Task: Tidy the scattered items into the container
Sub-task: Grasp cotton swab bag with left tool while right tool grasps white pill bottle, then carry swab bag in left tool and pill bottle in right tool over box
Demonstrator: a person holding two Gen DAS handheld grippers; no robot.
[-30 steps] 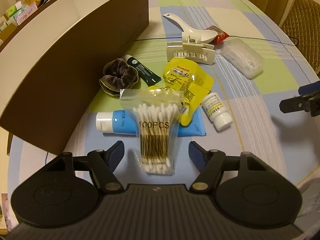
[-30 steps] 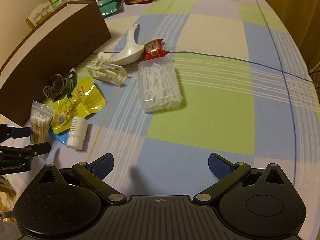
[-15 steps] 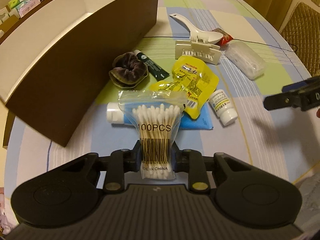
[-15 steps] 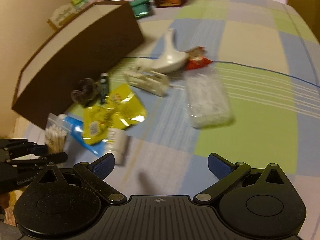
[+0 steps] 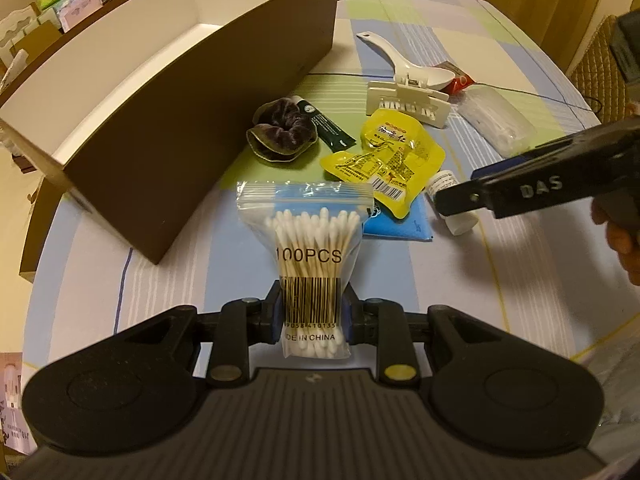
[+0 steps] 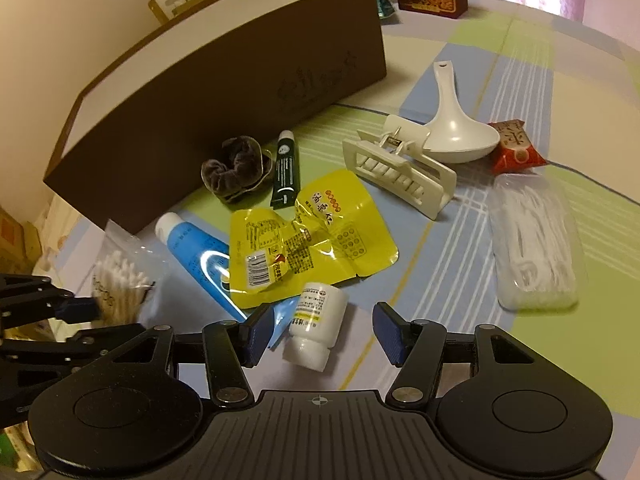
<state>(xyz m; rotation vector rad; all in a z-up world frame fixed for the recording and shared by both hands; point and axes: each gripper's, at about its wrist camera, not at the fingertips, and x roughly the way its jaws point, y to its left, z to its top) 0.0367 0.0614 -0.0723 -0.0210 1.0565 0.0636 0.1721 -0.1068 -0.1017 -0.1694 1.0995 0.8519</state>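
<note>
so the checked blue, green and cream tablecloth (image 6: 460, 280) is pretty cluttered: a crumpled yellow foil pouch (image 6: 308, 236) lies over a blue tube with a white cap (image 6: 192, 248), a dark velvet scrunchie (image 6: 236, 168) and a small dark green tube (image 6: 286, 168) sit close to the box wall, and further out there's a cream plastic hair claw clip (image 6: 400, 172) touching a white plastic ladle spoon (image 6: 452, 128), a red wrapped snack (image 6: 516, 148) and a clear plastic case of white floss picks (image 6: 532, 244). the long brown cardboard box with a white inside (image 5: 192, 92) stands open on the left, just beside the pile. the left gripper (image 5: 311, 314) has its jaws pinching the lower end of a clear zip bag of cotton swabs (image 5: 310, 264), printed "100pcs" with a barcode; the bag stands upright in front of the box's near corner, not in the box yet. the right gripper (image 6: 324, 332) has its jaws spread on either side of a small white pill bottle (image 6: 316, 324) lying on its side, pads not touching it.
</note>
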